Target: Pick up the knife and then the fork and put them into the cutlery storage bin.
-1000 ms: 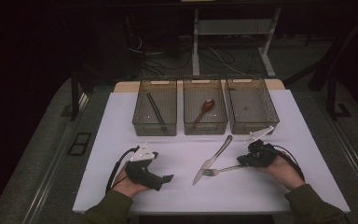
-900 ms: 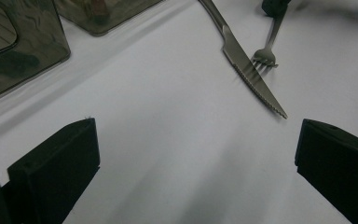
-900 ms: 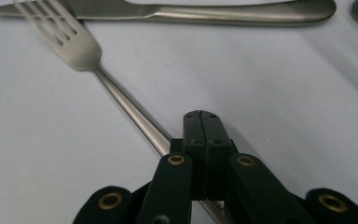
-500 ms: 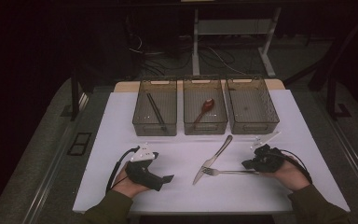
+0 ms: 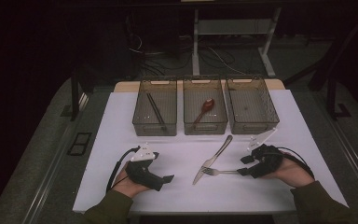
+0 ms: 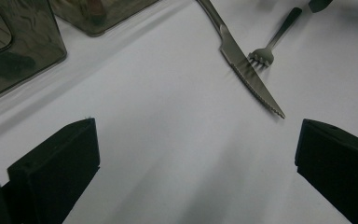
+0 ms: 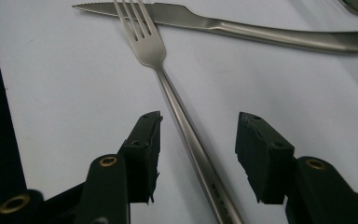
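Two black jaws of the right gripper [image 7: 198,154], just opening, flank the fork [image 7: 168,88] handle without pressing. Fork lies left-right, tines leftward across the knife [image 7: 223,25] blade. Left gripper [image 6: 191,172] gapes empty.

Dim room, the white table [image 5: 121,140] softly lit from above; close views slightly blurred

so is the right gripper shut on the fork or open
Open: the right gripper has just been opening, its fingers either side of the fork handle without pressing it.
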{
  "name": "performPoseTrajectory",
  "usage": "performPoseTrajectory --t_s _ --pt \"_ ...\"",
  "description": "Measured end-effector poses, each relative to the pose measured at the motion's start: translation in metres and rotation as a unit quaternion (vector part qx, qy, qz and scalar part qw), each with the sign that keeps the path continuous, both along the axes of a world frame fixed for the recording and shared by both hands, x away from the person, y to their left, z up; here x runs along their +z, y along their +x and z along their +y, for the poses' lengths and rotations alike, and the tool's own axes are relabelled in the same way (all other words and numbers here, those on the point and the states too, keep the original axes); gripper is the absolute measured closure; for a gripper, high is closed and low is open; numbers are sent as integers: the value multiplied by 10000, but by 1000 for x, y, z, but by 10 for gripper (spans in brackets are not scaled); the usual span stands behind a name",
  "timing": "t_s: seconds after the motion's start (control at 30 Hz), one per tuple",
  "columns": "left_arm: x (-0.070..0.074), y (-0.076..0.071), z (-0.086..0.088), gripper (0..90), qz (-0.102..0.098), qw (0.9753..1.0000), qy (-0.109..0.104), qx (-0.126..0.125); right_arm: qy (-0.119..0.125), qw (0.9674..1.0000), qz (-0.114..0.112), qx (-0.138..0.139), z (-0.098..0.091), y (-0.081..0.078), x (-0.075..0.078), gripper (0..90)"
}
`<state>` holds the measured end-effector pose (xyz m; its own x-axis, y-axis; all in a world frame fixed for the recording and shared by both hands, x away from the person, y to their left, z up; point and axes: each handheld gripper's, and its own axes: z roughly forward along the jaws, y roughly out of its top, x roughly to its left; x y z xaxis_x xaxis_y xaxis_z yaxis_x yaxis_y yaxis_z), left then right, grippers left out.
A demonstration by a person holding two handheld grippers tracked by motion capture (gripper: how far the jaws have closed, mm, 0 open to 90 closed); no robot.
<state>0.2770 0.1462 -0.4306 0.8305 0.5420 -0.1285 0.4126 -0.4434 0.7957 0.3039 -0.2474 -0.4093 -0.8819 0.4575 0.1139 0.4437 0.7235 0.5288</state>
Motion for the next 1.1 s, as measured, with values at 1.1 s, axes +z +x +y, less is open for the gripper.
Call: performPoseTrajectory --t_s 1.1 --pt "-1 0 -2 0 31 10000 33 -63 -1922 9697 -243 1485 71 8 -10 816"
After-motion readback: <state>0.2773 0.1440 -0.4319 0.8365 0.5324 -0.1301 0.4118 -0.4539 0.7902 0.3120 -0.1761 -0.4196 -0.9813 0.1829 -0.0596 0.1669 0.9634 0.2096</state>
